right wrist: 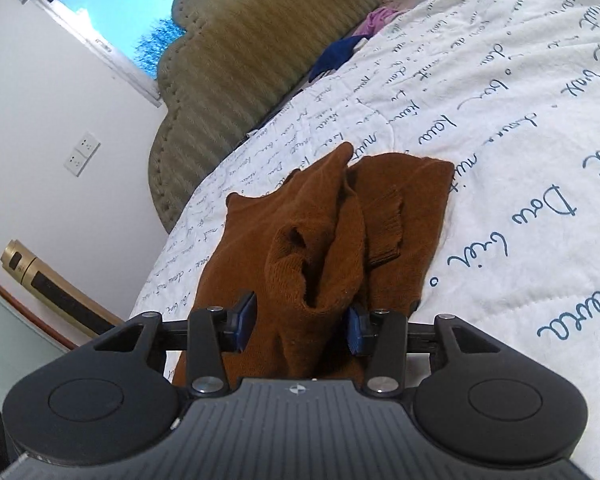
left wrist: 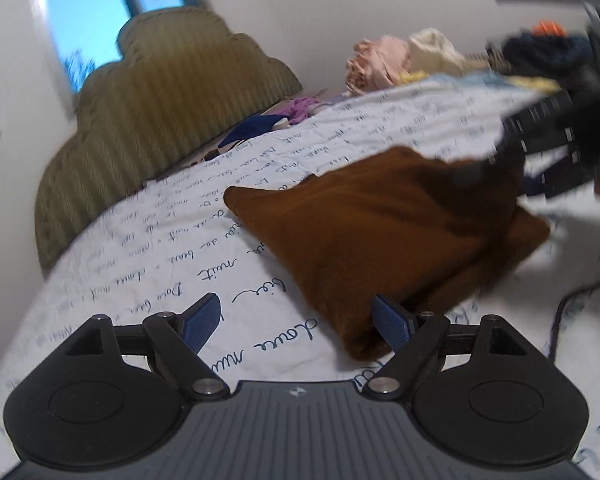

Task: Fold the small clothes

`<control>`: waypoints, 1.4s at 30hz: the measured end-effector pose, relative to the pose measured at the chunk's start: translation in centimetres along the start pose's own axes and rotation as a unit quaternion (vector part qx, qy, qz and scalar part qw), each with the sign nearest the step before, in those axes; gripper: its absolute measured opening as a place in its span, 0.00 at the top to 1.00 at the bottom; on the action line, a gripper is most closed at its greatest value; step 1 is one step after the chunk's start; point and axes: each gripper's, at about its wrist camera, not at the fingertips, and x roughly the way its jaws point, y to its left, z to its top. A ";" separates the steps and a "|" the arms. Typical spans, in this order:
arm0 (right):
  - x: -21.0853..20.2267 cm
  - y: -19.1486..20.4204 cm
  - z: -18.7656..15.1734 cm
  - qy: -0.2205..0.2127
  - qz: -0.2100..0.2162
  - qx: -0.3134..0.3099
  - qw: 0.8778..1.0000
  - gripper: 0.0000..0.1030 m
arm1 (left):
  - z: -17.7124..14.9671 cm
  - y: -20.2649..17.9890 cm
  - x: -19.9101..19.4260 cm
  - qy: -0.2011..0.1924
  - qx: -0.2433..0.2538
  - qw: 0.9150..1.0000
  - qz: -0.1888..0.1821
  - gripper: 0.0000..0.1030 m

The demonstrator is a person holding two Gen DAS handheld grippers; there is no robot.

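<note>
Right wrist view: right hand-held gripper [right wrist: 300, 322] released around soft, limp brown garment [right wrist: 332, 220]; pinch its edge.

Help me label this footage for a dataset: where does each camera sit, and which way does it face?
Left wrist: rides on the left gripper, facing across the white script-printed quilt to the rust-brown knitted garment; its open blue-padded fingers and the right gripper show.
Right wrist: rides on the right gripper, looking along the garment; its fingers flank a raised fold.
Shared: garment, quilt, olive ribbed headboard, window.
</note>
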 end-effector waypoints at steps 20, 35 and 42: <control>-1.5 -0.3 -1.2 0.010 0.002 0.015 1.000 0.87 | -1.6 2.2 1.1 0.039 -0.039 0.998 0.023 0.16; -2.1 -0.4 -0.6 0.007 -0.018 -0.024 1.000 0.68 | 2.7 5.1 0.3 0.009 -0.141 0.989 -0.052 0.14; -2.8 -0.2 -1.1 0.000 -0.030 -0.039 0.999 0.89 | 2.0 3.2 2.2 0.035 -0.115 0.990 -0.069 0.14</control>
